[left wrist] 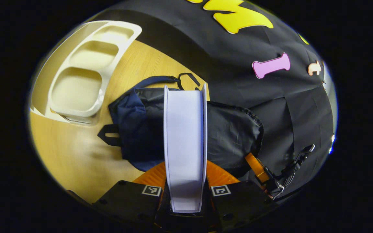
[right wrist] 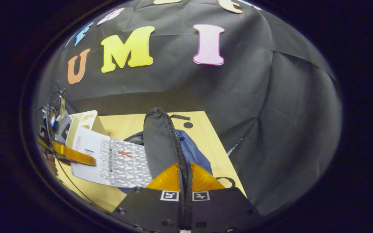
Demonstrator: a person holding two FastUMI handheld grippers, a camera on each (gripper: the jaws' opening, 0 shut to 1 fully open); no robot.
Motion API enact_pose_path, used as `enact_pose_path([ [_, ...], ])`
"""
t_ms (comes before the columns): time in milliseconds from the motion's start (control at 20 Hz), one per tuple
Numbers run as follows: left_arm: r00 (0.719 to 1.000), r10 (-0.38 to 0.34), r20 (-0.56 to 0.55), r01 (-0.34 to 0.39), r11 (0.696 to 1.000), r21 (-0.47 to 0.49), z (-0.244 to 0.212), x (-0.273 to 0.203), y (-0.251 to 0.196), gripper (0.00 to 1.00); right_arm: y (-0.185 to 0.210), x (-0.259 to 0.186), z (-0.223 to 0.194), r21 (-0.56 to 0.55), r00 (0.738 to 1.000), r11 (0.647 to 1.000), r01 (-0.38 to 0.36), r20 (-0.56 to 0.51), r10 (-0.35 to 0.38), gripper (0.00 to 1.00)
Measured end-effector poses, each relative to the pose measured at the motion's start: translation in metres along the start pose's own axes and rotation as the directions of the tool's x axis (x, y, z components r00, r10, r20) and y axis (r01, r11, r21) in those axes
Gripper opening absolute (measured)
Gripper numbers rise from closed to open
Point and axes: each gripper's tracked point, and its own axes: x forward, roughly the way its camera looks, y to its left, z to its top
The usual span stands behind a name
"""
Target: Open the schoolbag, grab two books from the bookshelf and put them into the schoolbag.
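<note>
Left gripper [left wrist: 185, 181] pinching thick white book [left wrist: 185, 142] above dark-blue fabric schoolbag [left wrist: 134, 129], right gripper [right wrist: 185, 181] clamping its black flap [right wrist: 159, 145], cream compartmented plastic bookshelf [left wrist: 86, 68] beside on wooden table [left wrist: 73, 161].

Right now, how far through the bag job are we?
Done: the schoolbag lies unzipped on the table, and the white bookshelf shows empty slots.
In hand: the left gripper is clamped on a book held over the bag's opening; the right gripper pinches the bag's flap upright to keep it open.
Left: lower this book inside. Whether another book is already in the bag cannot be told.
</note>
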Motion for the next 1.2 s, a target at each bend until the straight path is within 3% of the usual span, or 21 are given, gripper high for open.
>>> enact_pose_path([
  [200,0.998,-0.043,0.035,0.045,0.998,-0.043,0.004,0.032,0.010,0.41,-0.002,0.002,0.002,0.012,1.000,1.000,-0.005,-0.001,0.005,0.00],
  [450,0.993,-0.108,0.046,0.108,0.994,0.016,-0.008,0.071,0.005,0.42,0.001,0.003,0.010,0.001,1.000,1.000,-0.007,0.007,0.007,0.00],
  [900,0.969,-0.244,0.023,0.244,0.952,-0.183,-0.009,0.141,0.017,0.45,0.017,0.003,0.008,-0.015,1.000,1.000,-0.014,-0.003,0.014,0.00],
  [950,0.968,-0.252,0.017,0.251,0.949,-0.193,-0.011,0.144,0.018,0.41,0.019,0.002,0.009,-0.016,1.000,1.000,-0.013,0.000,0.013,0.00],
  [1200,0.974,-0.226,-0.014,0.220,0.959,-0.182,-0.011,0.146,0.022,0.48,0.020,0.006,0.009,-0.013,1.000,1.000,-0.007,-0.001,0.007,0.00],
])
